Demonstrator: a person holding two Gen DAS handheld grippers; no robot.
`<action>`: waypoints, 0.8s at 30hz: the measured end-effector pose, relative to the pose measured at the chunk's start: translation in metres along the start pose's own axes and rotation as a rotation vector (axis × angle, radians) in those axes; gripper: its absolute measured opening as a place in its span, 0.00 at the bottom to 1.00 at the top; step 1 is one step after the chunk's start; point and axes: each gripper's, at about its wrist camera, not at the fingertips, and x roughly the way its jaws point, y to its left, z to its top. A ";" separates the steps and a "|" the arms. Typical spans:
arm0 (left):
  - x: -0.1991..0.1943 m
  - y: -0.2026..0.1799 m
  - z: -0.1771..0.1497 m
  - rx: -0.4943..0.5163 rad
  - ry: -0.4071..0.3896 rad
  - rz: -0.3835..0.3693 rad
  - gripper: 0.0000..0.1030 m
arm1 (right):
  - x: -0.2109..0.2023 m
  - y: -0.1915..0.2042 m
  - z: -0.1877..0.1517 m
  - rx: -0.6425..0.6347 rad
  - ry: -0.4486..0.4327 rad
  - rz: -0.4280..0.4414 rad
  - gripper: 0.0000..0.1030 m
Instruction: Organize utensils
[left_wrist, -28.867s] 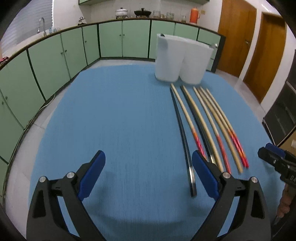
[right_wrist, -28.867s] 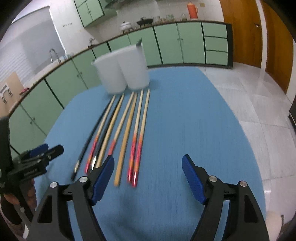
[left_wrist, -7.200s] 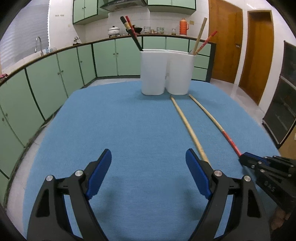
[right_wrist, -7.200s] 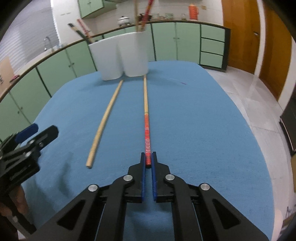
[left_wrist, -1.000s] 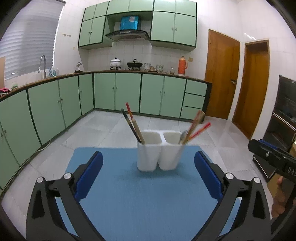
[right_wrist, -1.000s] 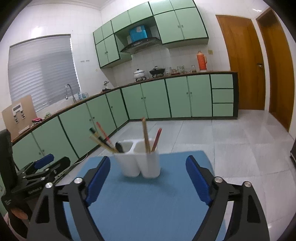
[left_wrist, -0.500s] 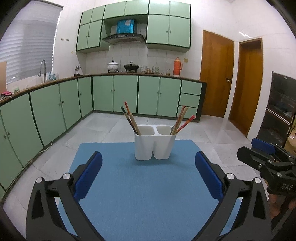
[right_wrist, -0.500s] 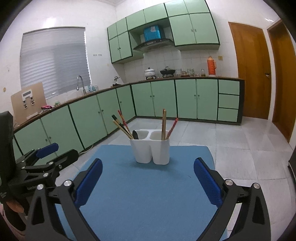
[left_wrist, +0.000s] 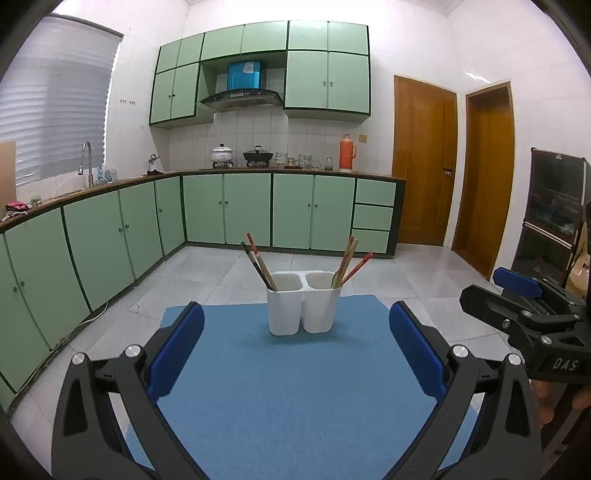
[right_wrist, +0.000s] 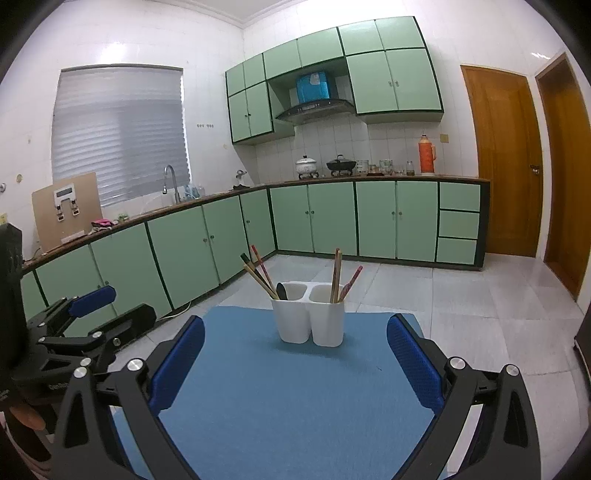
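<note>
A white two-compartment holder stands at the far end of the blue table mat; it also shows in the right wrist view. Chopsticks lean out of its left compartment and others out of its right one. In the right wrist view the left bundle and right bundle show too. My left gripper is open and empty, well back from the holder. My right gripper is open and empty, also back from it.
The right gripper shows at the right edge of the left wrist view; the left gripper shows at the left edge of the right wrist view. Green cabinets line the walls. Tiled floor lies beyond the mat.
Both grippers have drawn back and levelled out, so the holder looks smaller and farther away. Both stay open and empty.
</note>
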 end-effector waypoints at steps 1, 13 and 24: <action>-0.002 -0.001 0.000 0.001 -0.002 0.000 0.94 | -0.002 0.001 0.000 -0.005 -0.003 0.000 0.94; -0.011 -0.002 0.000 0.007 -0.020 0.001 0.94 | -0.012 0.005 -0.002 -0.024 -0.019 0.001 0.94; -0.018 -0.002 -0.001 0.008 -0.031 0.004 0.94 | -0.016 0.011 -0.002 -0.034 -0.025 0.005 0.94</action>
